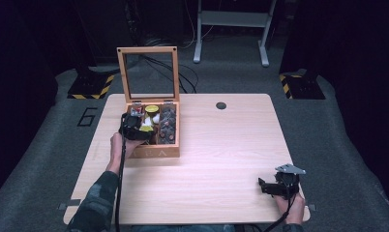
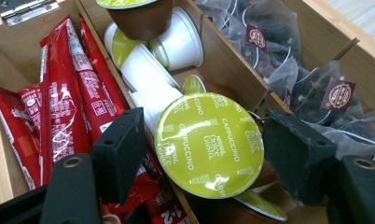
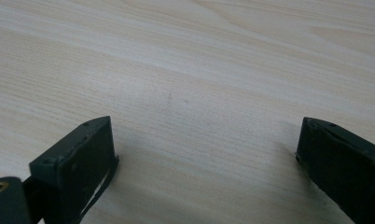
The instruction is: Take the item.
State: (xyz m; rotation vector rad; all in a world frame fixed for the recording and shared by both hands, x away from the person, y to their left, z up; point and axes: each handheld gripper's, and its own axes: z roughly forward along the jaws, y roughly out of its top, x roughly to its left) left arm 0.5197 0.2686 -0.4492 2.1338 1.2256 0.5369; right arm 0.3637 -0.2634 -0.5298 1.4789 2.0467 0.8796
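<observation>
Capsule (image 2: 209, 144), green-lidded, marked cappuccino, lies in the middle compartment of the box (image 1: 156, 153), atop white capsules (image 2: 150, 77), between red sachets (image 2: 69, 107) and tea bags (image 2: 316, 88). My left claw (image 2: 202, 149) straddles it, jaws apart at either side of the lid, apparently not yet pressing. Step in hand, I judge: grasping the capsule. Next: close squarely on its rim, then lift clear of the dividers. My right claw (image 3: 204, 158) rests wide apart, empty, on the tabletop (image 1: 221, 145).
</observation>
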